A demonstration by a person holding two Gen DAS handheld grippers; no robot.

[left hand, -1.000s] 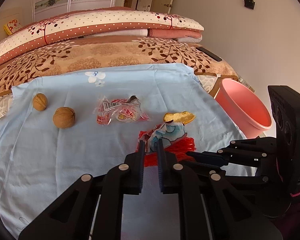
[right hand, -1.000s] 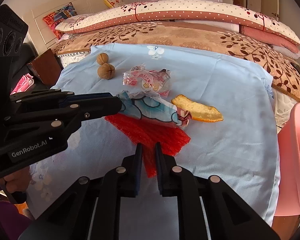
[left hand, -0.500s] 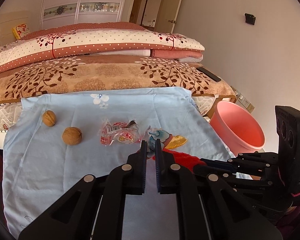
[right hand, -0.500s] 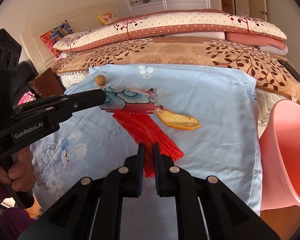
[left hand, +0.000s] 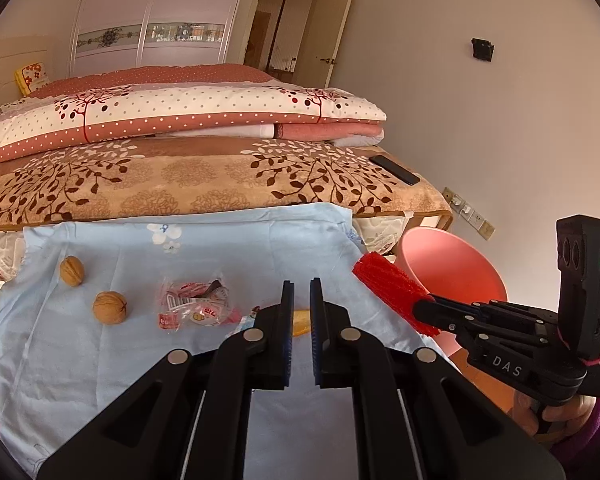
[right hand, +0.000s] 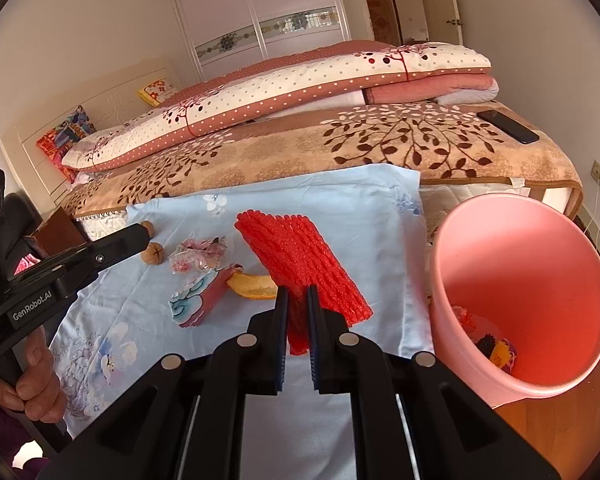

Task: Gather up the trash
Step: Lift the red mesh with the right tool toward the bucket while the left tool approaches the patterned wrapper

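My right gripper (right hand: 298, 294) is shut on a red foam net sleeve (right hand: 304, 264) and holds it lifted above the blue cloth (right hand: 364, 200), left of the pink bucket (right hand: 500, 248); the sleeve also shows in the left wrist view (left hand: 388, 292). My left gripper (left hand: 302, 292) has its jaws nearly together and empty, above the cloth. A blue-and-pink cartoon wrapper (right hand: 198, 300), an orange peel (right hand: 252, 286) and a clear candy wrapper (left hand: 192, 310) lie on the cloth.
Two walnuts (left hand: 109, 307) (left hand: 72, 272) lie at the cloth's left side. The bucket (left hand: 448, 264) holds some trash and stands on the floor at the right edge. Folded quilts and a phone (right hand: 508, 126) lie on the bed behind.
My right gripper has lifted the red sleeve off the cloth toward the bucket. My left gripper has let go of the cartoon wrapper, which now lies on the cloth, and has pulled back.
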